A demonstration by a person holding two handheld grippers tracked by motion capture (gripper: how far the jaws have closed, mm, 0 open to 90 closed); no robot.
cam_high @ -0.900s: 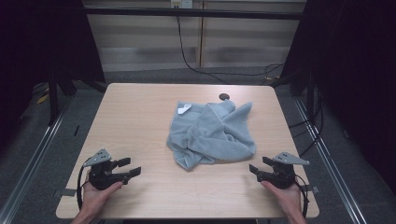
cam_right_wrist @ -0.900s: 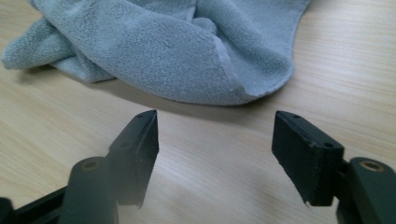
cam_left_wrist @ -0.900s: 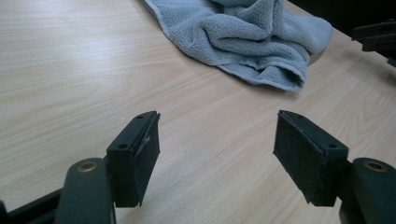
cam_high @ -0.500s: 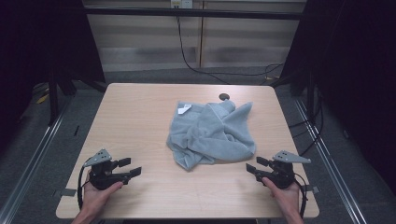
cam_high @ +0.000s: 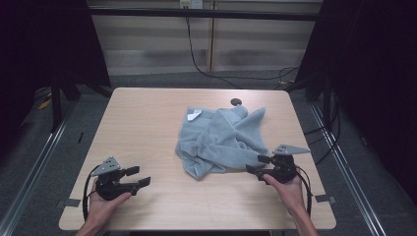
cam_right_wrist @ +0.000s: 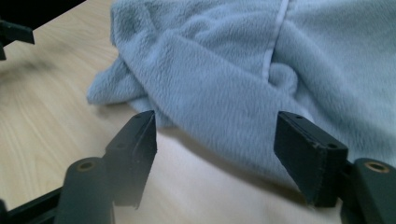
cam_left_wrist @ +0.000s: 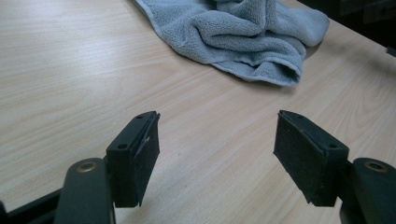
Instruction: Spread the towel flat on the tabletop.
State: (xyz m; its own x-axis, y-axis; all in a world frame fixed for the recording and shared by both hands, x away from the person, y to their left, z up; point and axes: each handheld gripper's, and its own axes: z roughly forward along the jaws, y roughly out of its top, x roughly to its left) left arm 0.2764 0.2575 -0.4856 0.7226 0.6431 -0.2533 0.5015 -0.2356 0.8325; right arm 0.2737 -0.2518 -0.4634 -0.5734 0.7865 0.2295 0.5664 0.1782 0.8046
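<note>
A crumpled grey towel point(cam_high: 223, 142) lies on the wooden table point(cam_high: 147, 123), slightly toward 2 o'clock from its centre, white tag at its 11 o'clock corner. The right gripper point(cam_high: 256, 164) sits at the towel's 4 o'clock edge, jaws wide, holding nothing. The left gripper point(cam_high: 137, 177) rests at 7 o'clock, well apart, also wide and empty. Judging from this, nothing is grasped yet; any handling of the towel remains.

A crumpled grey towel point(cam_high: 223, 140) of soft, fuzzy terry cloth, edged with a smoother stitched hem, lies on a pale wood-grain worktop point(cam_high: 147, 128) with a smooth, faintly satin finish. The left gripper point(cam_left_wrist: 217, 156) and right gripper point(cam_right_wrist: 215, 158) carry matt black plastic jaws faced with rough, grainy black pads.
</note>
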